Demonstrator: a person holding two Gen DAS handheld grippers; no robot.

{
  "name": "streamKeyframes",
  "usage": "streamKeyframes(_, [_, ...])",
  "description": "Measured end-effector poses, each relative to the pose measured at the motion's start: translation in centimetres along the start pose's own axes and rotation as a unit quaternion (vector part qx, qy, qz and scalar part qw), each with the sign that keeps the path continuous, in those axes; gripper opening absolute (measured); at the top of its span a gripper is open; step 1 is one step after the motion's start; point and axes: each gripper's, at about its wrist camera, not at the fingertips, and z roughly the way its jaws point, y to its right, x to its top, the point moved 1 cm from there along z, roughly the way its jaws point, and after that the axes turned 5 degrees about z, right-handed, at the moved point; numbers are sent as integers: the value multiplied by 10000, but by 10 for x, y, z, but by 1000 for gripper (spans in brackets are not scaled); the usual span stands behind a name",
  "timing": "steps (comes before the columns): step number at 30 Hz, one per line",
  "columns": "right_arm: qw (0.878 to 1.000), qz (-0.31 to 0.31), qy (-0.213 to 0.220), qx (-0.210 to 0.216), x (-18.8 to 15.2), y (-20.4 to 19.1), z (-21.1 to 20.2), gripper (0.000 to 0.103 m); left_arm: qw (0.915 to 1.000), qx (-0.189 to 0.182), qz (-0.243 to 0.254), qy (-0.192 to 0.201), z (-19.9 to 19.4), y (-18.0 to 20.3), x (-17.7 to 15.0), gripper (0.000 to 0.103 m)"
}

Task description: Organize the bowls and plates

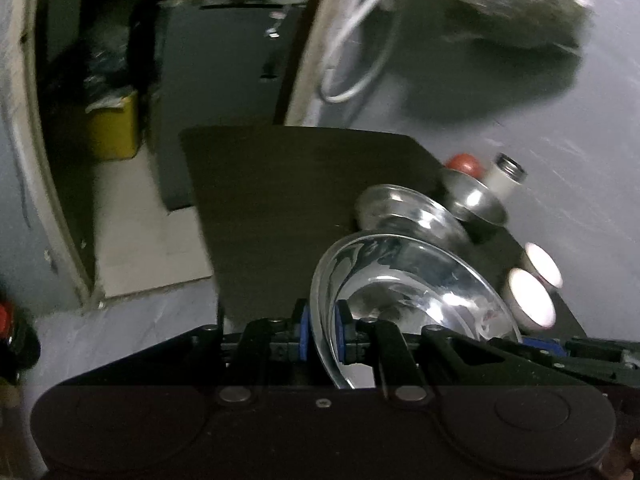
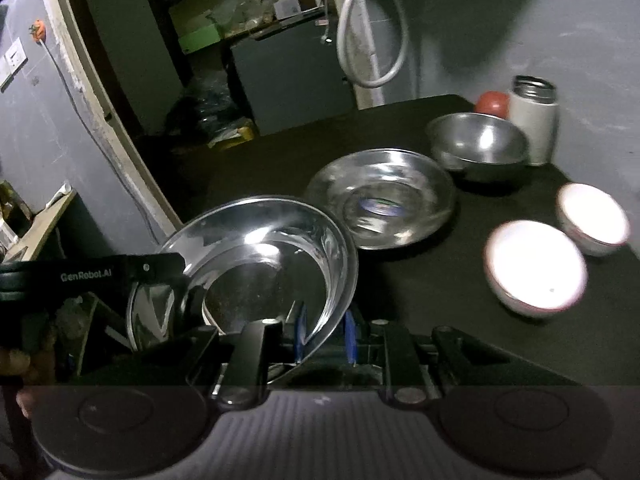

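Both tongs clamped on one glass plate, held tilted above the near edge of the dark counter (image 2: 420, 304).

Left tongs (image 1: 323, 336) pinch the glass plate (image 1: 400, 292) rim; right tongs (image 2: 324, 336) pinch the opposite rim of the same plate (image 2: 256, 264). On the counter: second glass plate (image 2: 380, 196), steel bowl (image 2: 478, 146) behind it, two white bowls (image 2: 536, 266) to the right, white flask (image 2: 534, 120) and red ball (image 2: 492, 104) at the back.
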Motion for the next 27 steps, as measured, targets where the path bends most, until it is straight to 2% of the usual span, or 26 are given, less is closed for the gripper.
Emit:
streamKeyframes(5, [9997,-21,-155,-167,-19,19,-22,24,9987,-167,445,-177,-1,35,-14,13])
streamKeyframes(12, [9984,-129,-475,-281,-49,35,-43,25,9947,-247,792,-612,0,61,-41,18])
streamKeyframes(18, [9972,-236,-646,-301,-59,39,-47,28,9909,-162,1016,-865,1,73,-53,19])
streamKeyframes(27, [9946,-573,-759,-423,-61,31,-46,33,9862,101,1329,-981,2,85,-55,21])
